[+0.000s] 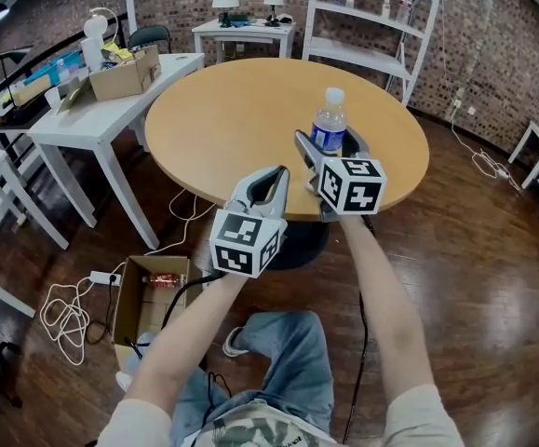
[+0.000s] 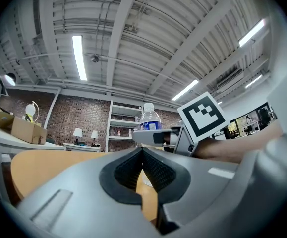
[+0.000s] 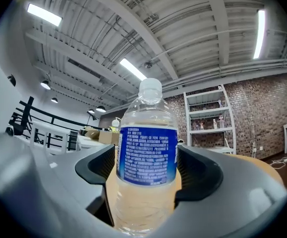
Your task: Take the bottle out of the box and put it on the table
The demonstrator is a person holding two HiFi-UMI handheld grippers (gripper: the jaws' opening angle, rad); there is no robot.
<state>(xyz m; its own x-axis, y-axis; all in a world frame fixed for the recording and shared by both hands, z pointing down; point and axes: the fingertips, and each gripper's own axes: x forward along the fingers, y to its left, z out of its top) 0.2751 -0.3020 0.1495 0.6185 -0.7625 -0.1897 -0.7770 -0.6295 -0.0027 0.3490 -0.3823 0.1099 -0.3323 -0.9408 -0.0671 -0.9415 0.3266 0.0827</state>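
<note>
Head view: the round wooden table (image 1: 241, 119) fills the centre; the bottle (image 1: 330, 119) stands upright on it, near the edge closest to the person, white cap on; the right gripper (image 1: 330, 147) reaches over that edge with one jaw on each side of the bottle's lower half; the left gripper (image 1: 271, 180) is held just beside it, at the table's rim, nothing in it; the open cardboard box (image 1: 129, 296) sits on the floor at lower left, well apart from the bottle; a white desk (image 1: 92, 119) stands beyond the box.

Left gripper view: the two jaws are pressed together, pads meeting at the tips with nothing between them; ahead and to the right the bottle rises above one grey jaw of the right gripper, whose marker cube (image 2: 201, 115) faces the camera; a white shelving unit (image 2: 123, 128) stands against the brick wall behind.

Right gripper view: the jaws are spread wide; the bottle stands between them with its blue label at pad level; the pads lie just beside the label on both sides without pressing it in; the bottle's base is cut off by the lower edge.
</note>
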